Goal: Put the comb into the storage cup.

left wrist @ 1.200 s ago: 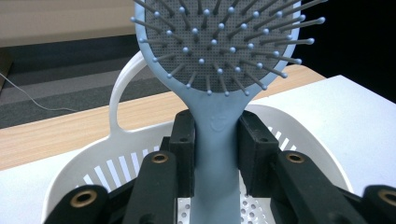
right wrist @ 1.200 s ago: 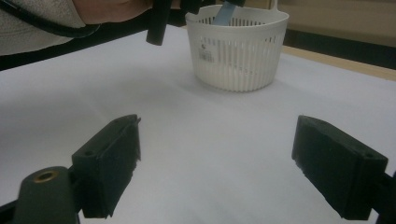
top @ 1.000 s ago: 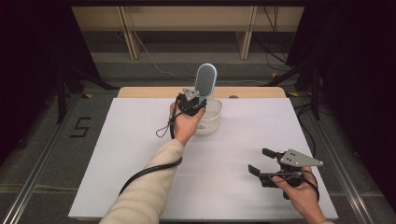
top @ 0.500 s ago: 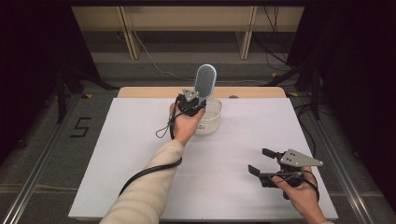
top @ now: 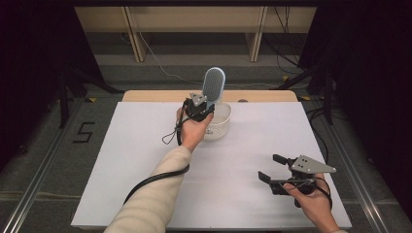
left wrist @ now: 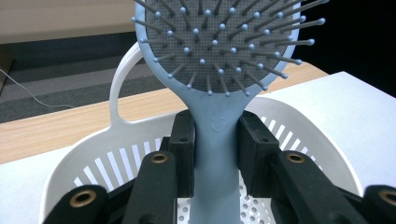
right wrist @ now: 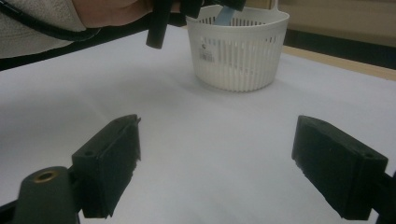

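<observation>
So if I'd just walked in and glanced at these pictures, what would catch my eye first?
Probably the pale blue hairbrush standing upright at the far middle of the white table, its handle clamped by the left gripper over a white slotted basket. Then the right gripper, near the table's front right corner, jaws wide apart and holding nothing.

A black number 5 (top: 83, 132) is marked on the floor left of the worktop (top: 145, 160); the basket's (right wrist: 238, 51) small label is unreadable.
</observation>
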`<state>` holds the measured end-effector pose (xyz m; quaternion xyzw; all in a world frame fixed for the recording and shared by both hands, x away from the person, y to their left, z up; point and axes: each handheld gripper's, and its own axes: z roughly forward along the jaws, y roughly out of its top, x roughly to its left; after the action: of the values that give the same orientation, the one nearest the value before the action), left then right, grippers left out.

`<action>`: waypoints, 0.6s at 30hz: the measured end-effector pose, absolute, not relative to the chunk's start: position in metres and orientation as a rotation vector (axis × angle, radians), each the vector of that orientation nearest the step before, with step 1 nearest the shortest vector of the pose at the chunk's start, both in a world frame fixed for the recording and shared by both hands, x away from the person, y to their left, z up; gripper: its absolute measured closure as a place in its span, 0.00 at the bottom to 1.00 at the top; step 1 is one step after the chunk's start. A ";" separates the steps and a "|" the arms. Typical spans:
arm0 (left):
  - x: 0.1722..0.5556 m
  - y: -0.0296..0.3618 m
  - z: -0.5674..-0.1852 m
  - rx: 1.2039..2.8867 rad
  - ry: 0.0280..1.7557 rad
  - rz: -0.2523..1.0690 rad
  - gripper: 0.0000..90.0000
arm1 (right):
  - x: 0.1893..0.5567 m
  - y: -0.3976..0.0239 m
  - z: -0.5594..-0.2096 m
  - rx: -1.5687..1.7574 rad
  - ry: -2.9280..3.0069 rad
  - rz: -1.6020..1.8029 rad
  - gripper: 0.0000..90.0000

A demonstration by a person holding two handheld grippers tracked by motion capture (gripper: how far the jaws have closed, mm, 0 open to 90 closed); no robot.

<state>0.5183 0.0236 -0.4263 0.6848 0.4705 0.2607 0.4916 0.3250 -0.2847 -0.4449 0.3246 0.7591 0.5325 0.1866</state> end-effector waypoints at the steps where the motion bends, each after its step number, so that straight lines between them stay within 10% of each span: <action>1: 0.518 0.024 -0.426 1.663 1.143 0.632 0.77 | 0.325 -0.285 -0.445 0.913 2.138 1.499 0.18; 18: 0.515 0.023 -0.428 1.686 1.154 0.633 0.76 | 0.325 -0.284 -0.445 0.913 2.138 1.501 0.18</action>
<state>0.5146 0.0234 -0.4281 0.6913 0.4730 0.2594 0.4808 0.3249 -0.2845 -0.4450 0.3242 0.7591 0.5329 0.1861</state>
